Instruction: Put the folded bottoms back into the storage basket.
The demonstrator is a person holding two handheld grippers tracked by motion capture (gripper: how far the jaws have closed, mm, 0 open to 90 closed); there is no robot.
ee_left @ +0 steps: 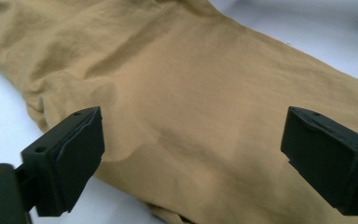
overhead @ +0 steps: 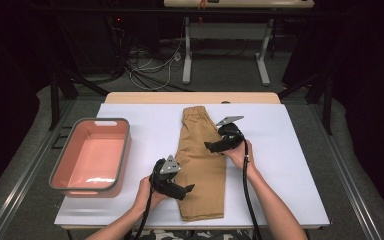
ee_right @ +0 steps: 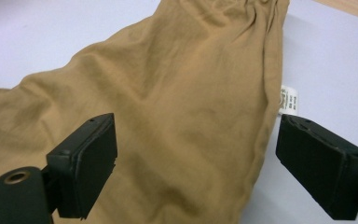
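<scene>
Dark floor with loose cables surrounds the table (overhead: 300,200), whose top is covered by a white sheet. Everything below is placed against the tan trousers (overhead: 202,165), the biggest thing on that sheet: they lie flat near its middle, folded lengthwise into one long strip, waistband at the far end and leg hems at the person's edge. Well to the left of the trousers sits a pink bin (overhead: 91,156) with a grey rim, nothing in it.

Over the lower left edge of the trousers hangs the left gripper (overhead: 186,190); in the left gripper view its jaws stand wide apart above the cloth, pinching nothing. Over the right side, nearer the waistband, is the right gripper (overhead: 211,146), jaws likewise spread with bare fabric between them and the right seam just inside one jaw. Beside that seam a small white label (ee_right: 288,100) pokes out onto the sheet.

Judging by how things lie, the lengthwise fold is done; the crosswise folds and any move to the bin are not yet made.
</scene>
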